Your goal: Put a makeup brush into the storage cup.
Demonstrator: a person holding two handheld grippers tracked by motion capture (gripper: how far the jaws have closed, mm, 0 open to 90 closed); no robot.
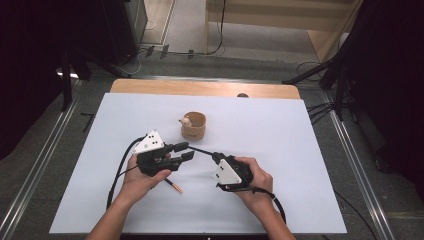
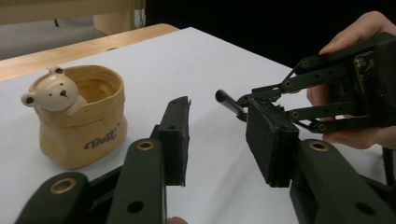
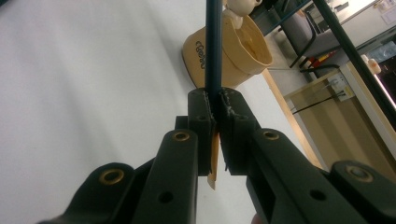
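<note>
A dark pen [image 1: 202,150] is clamped in my right gripper [image 1: 216,157], which is shut on it near the pen's lower part. In the right gripper view the pen [image 3: 214,42] runs straight up from the jaws [image 3: 214,95] toward a tan cup [image 3: 233,51], with an orange bit showing below the pads. My left gripper [image 1: 189,151] faces it from the left with its jaws apart. In the left gripper view the pen's free end [image 2: 226,100] sits in the gap at the jaw tips [image 2: 218,103], touching neither pad. The cup [image 1: 193,126] carries a small bear figure [image 2: 51,91] on its rim.
A thin pencil with an orange tip [image 1: 176,188] lies on the white sheet [image 1: 280,140] under the left hand. The cup [image 2: 81,126] stands just beyond both grippers. The wooden table edge [image 1: 200,88] runs along the far side. Cables trail toward the person.
</note>
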